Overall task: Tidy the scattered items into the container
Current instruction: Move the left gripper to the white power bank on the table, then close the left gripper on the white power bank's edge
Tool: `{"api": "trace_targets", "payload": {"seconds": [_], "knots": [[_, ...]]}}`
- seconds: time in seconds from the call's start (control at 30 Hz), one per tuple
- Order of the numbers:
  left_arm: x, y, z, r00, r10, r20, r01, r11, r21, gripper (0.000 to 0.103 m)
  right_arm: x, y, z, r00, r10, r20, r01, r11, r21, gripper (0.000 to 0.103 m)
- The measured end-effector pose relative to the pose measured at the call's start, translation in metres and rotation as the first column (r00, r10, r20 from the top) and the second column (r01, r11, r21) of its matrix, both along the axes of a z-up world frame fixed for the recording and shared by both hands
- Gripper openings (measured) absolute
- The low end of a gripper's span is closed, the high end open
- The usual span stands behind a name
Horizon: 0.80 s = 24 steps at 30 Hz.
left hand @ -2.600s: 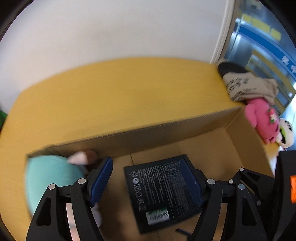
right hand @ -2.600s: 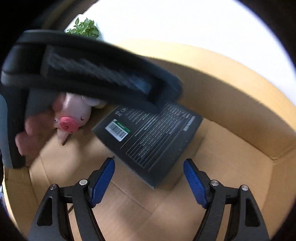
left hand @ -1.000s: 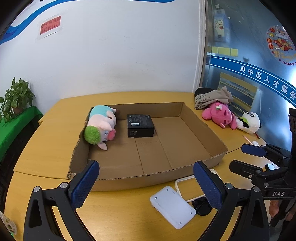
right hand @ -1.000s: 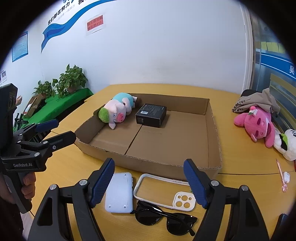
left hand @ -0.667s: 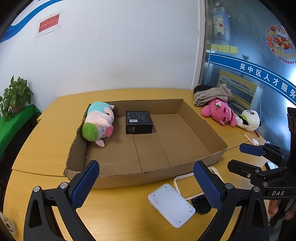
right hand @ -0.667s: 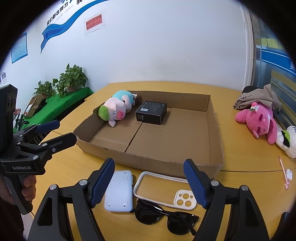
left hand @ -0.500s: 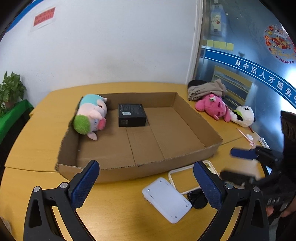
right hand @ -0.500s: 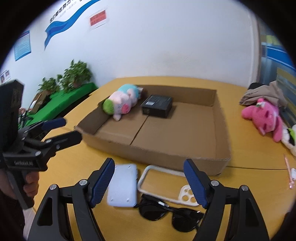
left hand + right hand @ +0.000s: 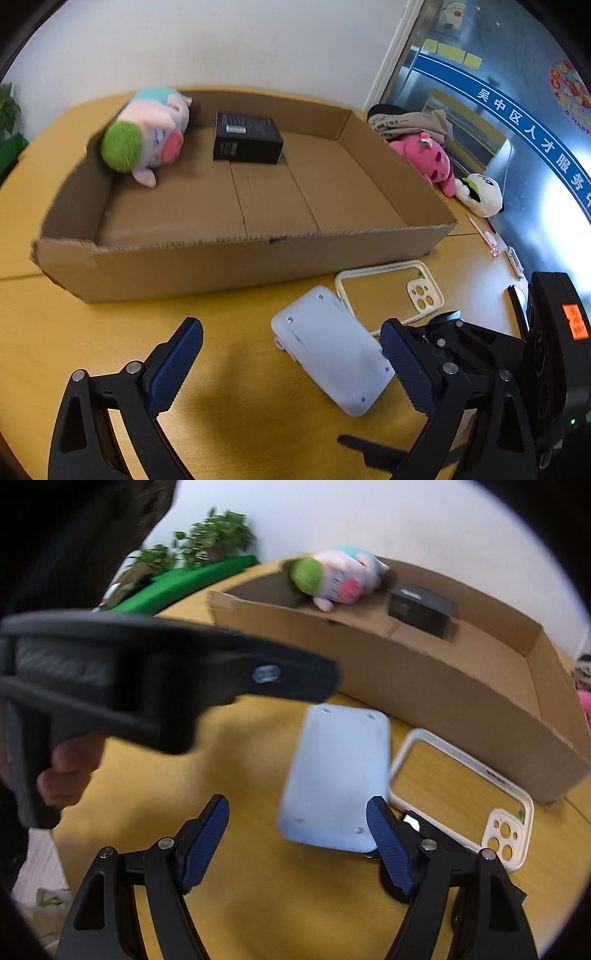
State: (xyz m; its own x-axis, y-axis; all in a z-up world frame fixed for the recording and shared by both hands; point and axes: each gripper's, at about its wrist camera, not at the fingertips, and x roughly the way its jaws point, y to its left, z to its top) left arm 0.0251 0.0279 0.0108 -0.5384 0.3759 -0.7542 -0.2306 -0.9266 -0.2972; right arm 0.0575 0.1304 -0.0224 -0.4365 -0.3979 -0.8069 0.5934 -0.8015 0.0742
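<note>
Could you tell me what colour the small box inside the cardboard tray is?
Black, with white print: the small box shows best in the left wrist view.

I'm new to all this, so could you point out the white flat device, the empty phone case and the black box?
white flat device [image 9: 330,349], left wrist view, middle of its flat face.
empty phone case [image 9: 508,836], right wrist view, camera-hole corner.
black box [image 9: 246,127], left wrist view, its top face.

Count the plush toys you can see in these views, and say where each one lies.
3. A pig plush lies in the cardboard box, at its far left corner. A pink plush and a panda plush lie on the table right of the box. Others may be hidden.
</note>
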Motion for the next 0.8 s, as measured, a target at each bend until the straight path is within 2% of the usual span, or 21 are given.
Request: {"api": "trace_targets", "payload": {"seconds": [0.13,0.27,0.33,0.47,0.57,0.63,0.67,0.7,0.8], "knots": [[-0.011,-0.003,-0.021,0.997,-0.024,0.078,0.016,0.995,0.102,0.09,-0.006,-0.007,-0.007,1.0,-0.004,0.015,0.004,0.999,0.034,0.079],[-0.018,-0.001,-0.04,0.989,-0.046,0.139,0.022,0.985,0.169,0.082,-0.011,-0.011,-0.022,0.996,0.006,0.09,-0.008,1.0,0.023,0.078],[-0.02,0.0,-0.048,0.984,-0.061,0.169,0.029,0.981,0.19,0.074,-0.008,-0.016,-0.022,0.998,0.01,0.065,-0.012,0.999,0.036,0.076],[-0.021,0.002,-0.046,0.985,-0.072,0.156,0.043,0.982,0.184,0.068,-0.015,-0.017,-0.02,0.997,-0.017,0.072,0.015,1.0,0.027,0.074],[-0.022,-0.001,-0.048,0.984,-0.057,0.167,0.025,0.982,0.188,0.057,-0.016,-0.021,-0.02,0.998,-0.029,0.058,0.027,0.999,0.039,0.074],[-0.023,-0.005,-0.05,0.983,-0.053,0.178,0.018,0.981,0.192,0.043,-0.016,-0.022,-0.02,0.998,-0.042,0.046,0.04,0.998,0.039,0.074],[-0.024,-0.01,-0.054,0.977,-0.062,0.206,0.009,0.969,0.247,0.042,-0.016,-0.022,-0.02,0.998,-0.045,0.042,0.043,0.998,0.037,0.073],[-0.023,-0.012,-0.055,0.976,-0.059,0.211,0.001,0.964,0.265,0.04,-0.017,-0.022,-0.019,0.998,-0.045,0.037,0.043,0.998,0.037,0.073],[-0.02,-0.015,-0.057,0.976,-0.058,0.208,-0.003,0.96,0.281,0.04,-0.015,-0.023,-0.02,0.999,-0.035,0.024,0.034,0.999,0.037,0.073]]}}
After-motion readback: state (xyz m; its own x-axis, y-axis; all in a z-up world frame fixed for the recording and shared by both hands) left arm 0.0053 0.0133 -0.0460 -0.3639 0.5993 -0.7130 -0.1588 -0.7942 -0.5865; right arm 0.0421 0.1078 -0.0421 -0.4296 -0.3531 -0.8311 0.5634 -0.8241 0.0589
